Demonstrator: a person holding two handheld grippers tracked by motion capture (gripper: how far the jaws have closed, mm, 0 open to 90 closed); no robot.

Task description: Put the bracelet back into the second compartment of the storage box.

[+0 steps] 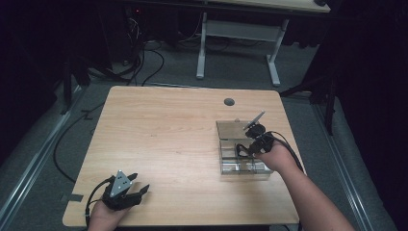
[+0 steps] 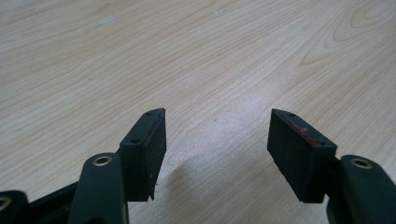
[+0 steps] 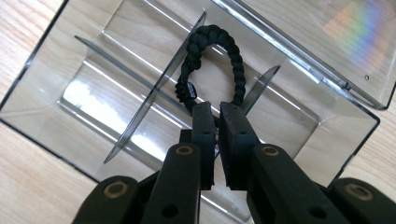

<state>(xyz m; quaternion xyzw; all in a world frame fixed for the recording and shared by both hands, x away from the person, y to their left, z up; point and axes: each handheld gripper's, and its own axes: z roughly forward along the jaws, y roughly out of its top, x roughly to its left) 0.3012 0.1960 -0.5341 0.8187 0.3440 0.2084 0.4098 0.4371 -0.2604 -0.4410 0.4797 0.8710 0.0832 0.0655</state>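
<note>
Above a clear plastic box, a braided black cord loop hangs pinched in the right gripper.
Thin transparent dividers split the glossy box; the left gripper rests on pale woodgrain table, matte jaws spread apart, holding nothing.

Clear dividers crowd the box; the table left of it lies open.

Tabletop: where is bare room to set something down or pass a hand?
The table is bare wood from the left gripper up to the far edge and across to the clear box. It is crowded at the right: the box, its open lid, and the right gripper shut on a black braided loop.
</note>
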